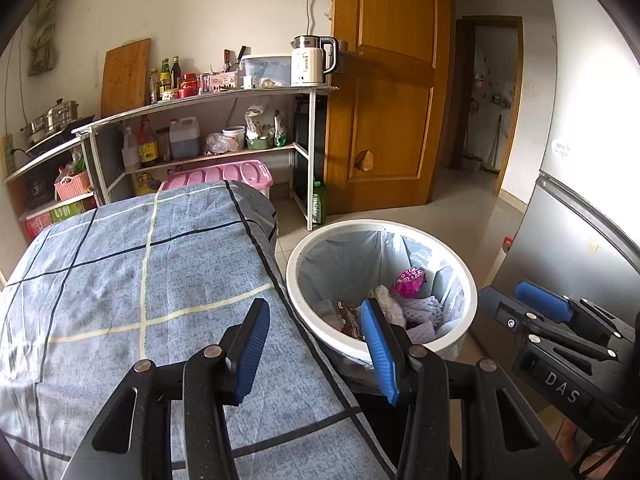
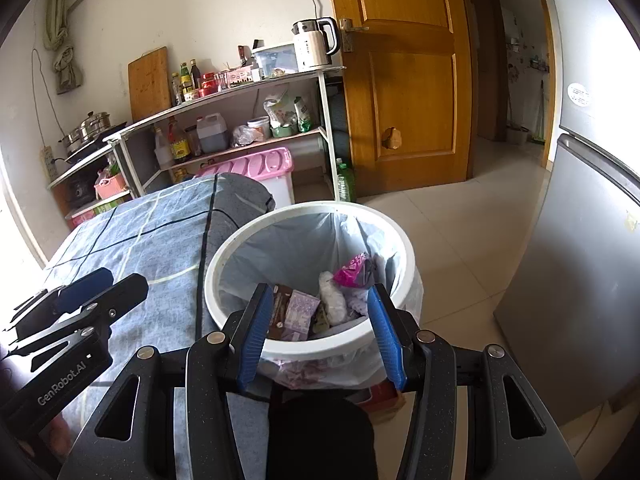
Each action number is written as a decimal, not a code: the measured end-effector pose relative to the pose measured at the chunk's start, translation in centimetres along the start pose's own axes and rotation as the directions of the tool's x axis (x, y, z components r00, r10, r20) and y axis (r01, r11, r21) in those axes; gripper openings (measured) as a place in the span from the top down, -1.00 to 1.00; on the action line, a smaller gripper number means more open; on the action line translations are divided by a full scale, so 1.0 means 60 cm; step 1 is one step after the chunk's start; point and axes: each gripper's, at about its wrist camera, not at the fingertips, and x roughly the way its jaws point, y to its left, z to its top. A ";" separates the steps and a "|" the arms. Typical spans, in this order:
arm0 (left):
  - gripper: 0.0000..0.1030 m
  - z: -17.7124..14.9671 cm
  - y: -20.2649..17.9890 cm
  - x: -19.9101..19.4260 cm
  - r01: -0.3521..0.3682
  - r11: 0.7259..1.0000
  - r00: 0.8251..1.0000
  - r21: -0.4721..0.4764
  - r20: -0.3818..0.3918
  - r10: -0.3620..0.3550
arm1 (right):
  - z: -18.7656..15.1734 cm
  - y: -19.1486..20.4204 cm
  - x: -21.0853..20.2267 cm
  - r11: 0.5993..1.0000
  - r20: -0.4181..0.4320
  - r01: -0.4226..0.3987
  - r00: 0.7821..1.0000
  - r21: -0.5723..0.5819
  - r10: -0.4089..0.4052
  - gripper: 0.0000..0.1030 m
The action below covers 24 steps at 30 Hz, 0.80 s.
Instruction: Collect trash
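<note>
Trash (image 2: 340, 300) already lay inside the white bin (image 2: 240, 240) at frame centre; the blue cloth-covered table (image 1: 120, 280) at left looked bare. Left gripper (image 1: 316, 344) and right gripper (image 2: 320, 332) were released, empty. Collection seemed finished; next probably meant withdrawing.

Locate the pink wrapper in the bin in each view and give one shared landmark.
Left wrist: pink wrapper lower right of centre, inside the white bin.
Right wrist: pink wrapper just right of centre, inside the bin.
Shared landmark: white kettle on the shelf top.
</note>
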 end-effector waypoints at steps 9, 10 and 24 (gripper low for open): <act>0.08 -0.009 0.007 -0.011 -0.033 0.999 0.999 -0.012 -0.001 0.033 | -0.004 0.005 -0.012 1.000 0.018 -0.005 1.000 0.010 0.005 0.02; 0.07 -0.009 0.008 -0.012 -0.032 0.999 0.999 -0.013 0.000 0.032 | -0.004 0.006 -0.013 1.000 0.019 -0.007 1.000 0.010 0.006 0.02; 0.07 -0.013 0.011 -0.020 -0.038 0.999 0.999 -0.010 0.005 0.038 | -0.008 0.016 -0.009 1.000 0.012 -0.017 1.000 -0.005 0.017 0.02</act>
